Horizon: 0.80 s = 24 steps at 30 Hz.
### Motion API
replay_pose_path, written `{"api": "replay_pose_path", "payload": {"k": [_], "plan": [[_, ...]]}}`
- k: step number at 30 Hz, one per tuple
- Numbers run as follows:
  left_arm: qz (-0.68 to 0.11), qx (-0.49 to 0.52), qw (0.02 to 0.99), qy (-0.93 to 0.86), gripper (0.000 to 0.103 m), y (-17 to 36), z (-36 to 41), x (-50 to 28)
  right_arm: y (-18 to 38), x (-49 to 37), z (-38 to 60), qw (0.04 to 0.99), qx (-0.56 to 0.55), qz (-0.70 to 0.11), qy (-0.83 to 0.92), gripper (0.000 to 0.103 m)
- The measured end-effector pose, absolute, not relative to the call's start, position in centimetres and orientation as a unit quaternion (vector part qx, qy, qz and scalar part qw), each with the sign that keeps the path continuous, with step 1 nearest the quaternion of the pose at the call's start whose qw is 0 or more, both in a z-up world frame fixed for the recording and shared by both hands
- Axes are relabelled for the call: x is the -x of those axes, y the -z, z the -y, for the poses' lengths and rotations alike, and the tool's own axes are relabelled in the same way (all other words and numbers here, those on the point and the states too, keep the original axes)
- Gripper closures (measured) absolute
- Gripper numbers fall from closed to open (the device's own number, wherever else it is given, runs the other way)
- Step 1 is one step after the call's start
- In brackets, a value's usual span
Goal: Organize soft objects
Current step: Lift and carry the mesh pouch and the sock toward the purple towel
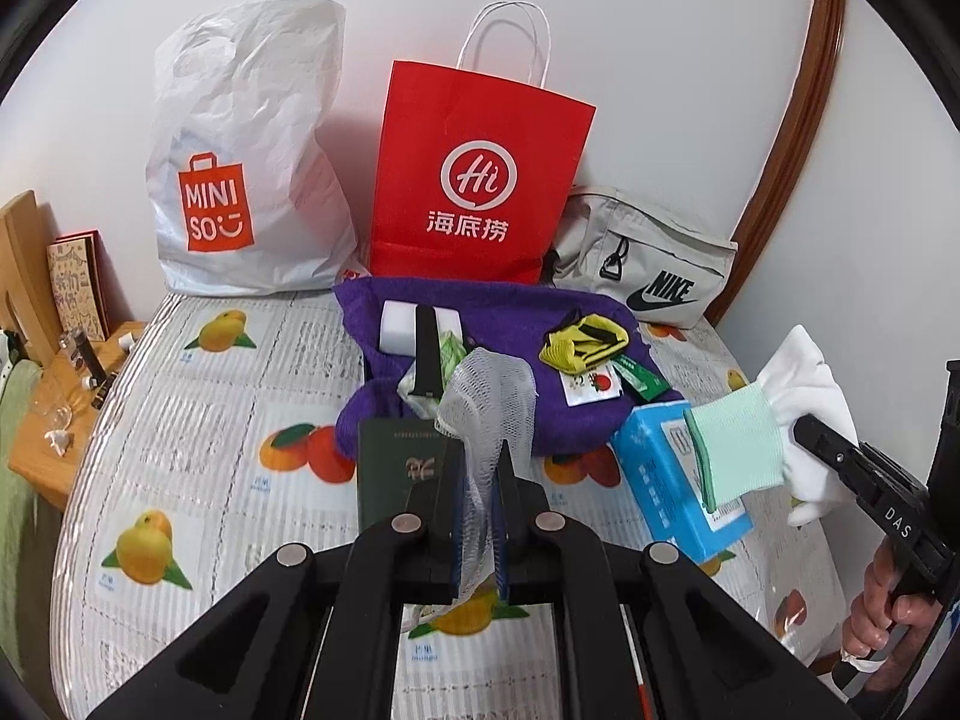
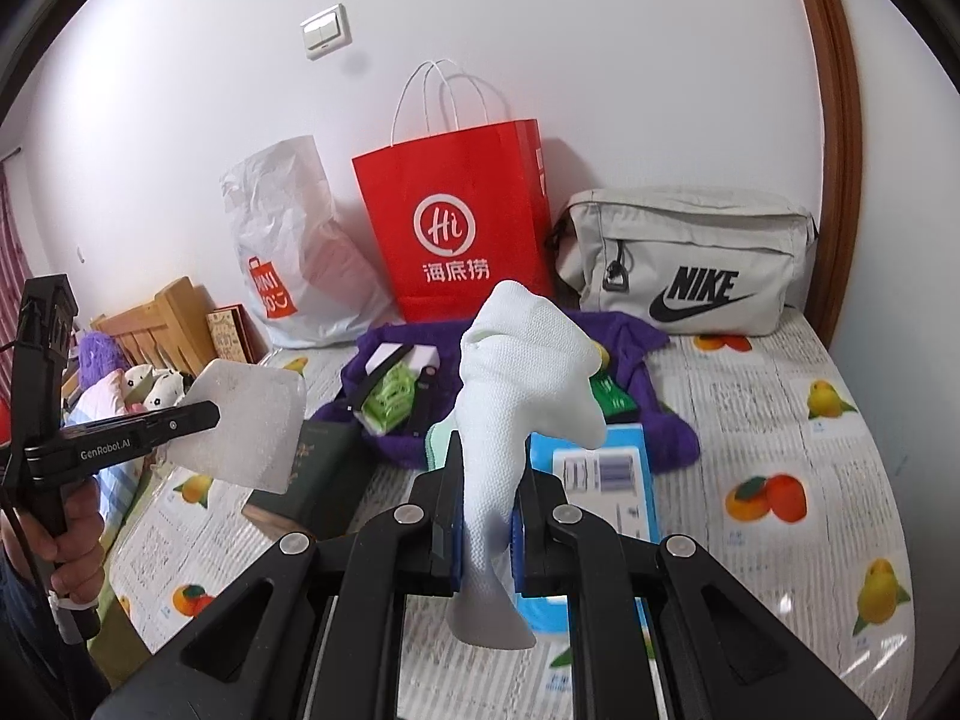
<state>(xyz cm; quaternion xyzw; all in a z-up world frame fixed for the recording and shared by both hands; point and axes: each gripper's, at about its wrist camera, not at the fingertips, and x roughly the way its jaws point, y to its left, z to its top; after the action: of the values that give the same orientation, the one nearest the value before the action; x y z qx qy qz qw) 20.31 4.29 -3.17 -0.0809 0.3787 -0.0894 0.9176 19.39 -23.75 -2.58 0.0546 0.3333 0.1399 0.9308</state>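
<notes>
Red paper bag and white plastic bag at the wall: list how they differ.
The red paper bag stands stiff with flat sides; the white plastic bag slumps, crinkled. The red paper bag has white twisted cord handles; the white plastic bag has a punched-out grip hole. Both stand upright against the wall on the fruit-print cover.

Two wrist fisheyes angled down, close over bed, sharing red bag

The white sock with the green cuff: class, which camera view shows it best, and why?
The left wrist view: the white sock shows cuff and all, clamped in the right gripper. The right wrist view has it close but foreshortened between the fingers, the cuff mostly hidden.
</notes>
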Motion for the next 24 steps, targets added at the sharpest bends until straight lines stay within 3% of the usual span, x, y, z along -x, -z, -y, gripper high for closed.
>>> {"api": "replay_pose_path", "payload": {"k": [24], "plan": [[-0.390, 0.084, 0.914, 0.072, 0.095, 4.0, -3.8, -27.6, 2.8, -27.1, 23.1, 0.930, -0.036, -0.332, -0.154, 0.092]]}}
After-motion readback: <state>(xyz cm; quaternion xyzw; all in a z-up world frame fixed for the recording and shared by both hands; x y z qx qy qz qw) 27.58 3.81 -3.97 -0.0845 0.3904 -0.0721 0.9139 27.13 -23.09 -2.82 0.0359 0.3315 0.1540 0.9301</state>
